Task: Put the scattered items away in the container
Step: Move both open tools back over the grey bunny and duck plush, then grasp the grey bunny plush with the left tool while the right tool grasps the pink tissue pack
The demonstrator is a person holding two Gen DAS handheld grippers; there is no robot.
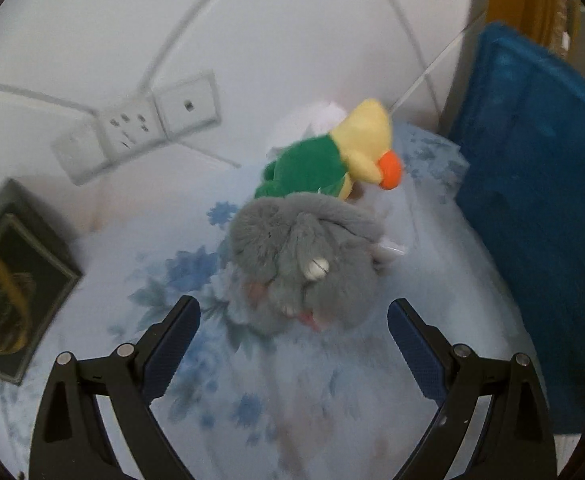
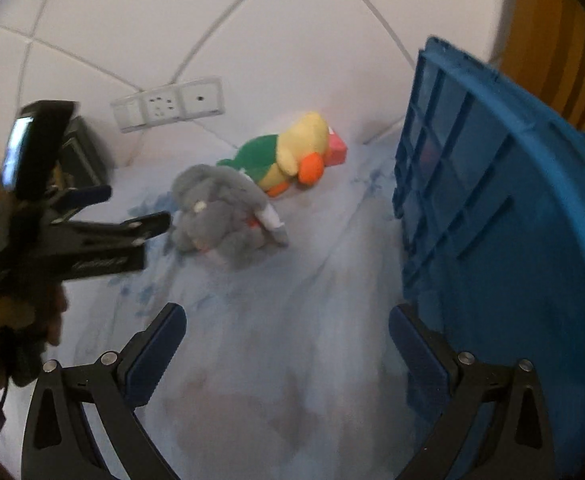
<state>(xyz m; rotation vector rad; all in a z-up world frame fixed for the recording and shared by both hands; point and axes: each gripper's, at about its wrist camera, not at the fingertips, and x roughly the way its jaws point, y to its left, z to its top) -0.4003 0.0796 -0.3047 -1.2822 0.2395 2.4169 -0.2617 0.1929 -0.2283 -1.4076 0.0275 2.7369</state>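
Observation:
A grey plush toy [image 1: 304, 264] lies on the floral blue sheet [image 1: 220, 380], just ahead of my open left gripper [image 1: 292, 320], between its jaws' line but not held. Behind it lies a green and yellow plush duck [image 1: 332, 160] with an orange beak. In the right wrist view the grey plush [image 2: 220, 208] and the duck [image 2: 284, 156] lie mid-frame, with the left gripper [image 2: 140, 212] beside the grey plush. A pink item [image 2: 337, 149] sits behind the duck. The blue crate [image 2: 512, 220] stands at the right. My right gripper [image 2: 288, 332] is open and empty, next to the crate.
A white tiled wall with a socket panel [image 1: 140, 128] is behind the toys. A dark framed box [image 1: 8, 280] stands at the left by the wall. The blue crate [image 1: 540, 208] rises at the right in the left wrist view. A wooden surface [image 2: 544, 40] is behind the crate.

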